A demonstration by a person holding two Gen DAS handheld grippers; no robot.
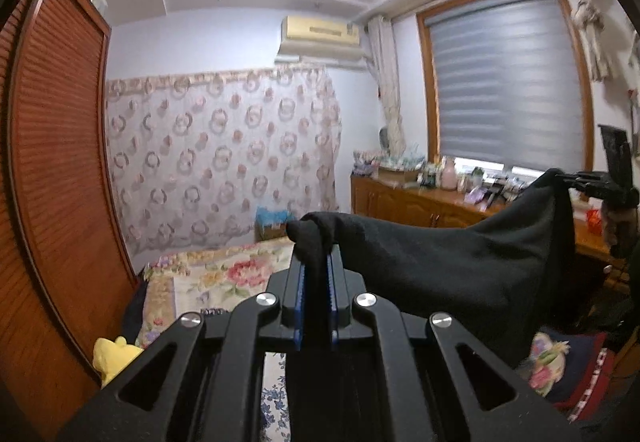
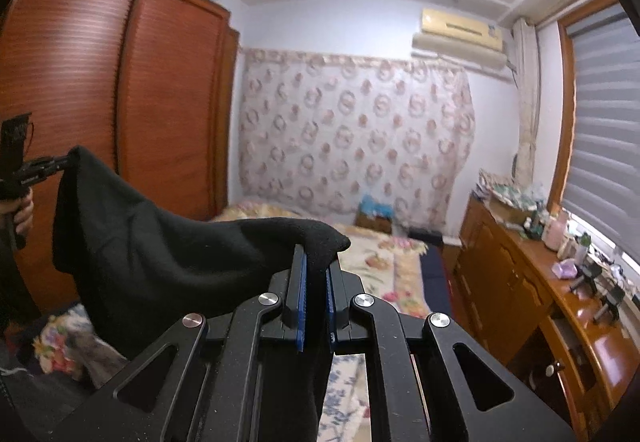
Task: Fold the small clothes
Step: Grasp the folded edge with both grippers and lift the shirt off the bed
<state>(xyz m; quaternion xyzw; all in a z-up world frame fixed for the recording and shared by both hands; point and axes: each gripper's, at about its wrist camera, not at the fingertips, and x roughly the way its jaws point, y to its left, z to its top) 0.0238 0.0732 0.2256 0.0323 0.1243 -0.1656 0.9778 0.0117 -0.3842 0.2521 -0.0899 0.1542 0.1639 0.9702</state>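
A small black garment [image 1: 440, 266] hangs in the air, stretched between my two grippers, above the bed. My left gripper [image 1: 316, 258] is shut on one corner of it, with cloth bunched over the blue pads. My right gripper [image 2: 316, 262] is shut on the other corner; the black garment [image 2: 160, 262] sags away to the left in that view. The right gripper also shows at the far right of the left wrist view [image 1: 568, 178], and the left gripper at the far left of the right wrist view [image 2: 64, 162]. The garment's lower edge hangs loose.
A bed with a floral cover [image 1: 208, 278] lies below and ahead. A tall wooden wardrobe [image 2: 120, 102] stands on the left. A wooden sideboard [image 2: 540, 294] with several small items runs under the window on the right. A patterned curtain [image 2: 352, 134] hangs behind the bed.
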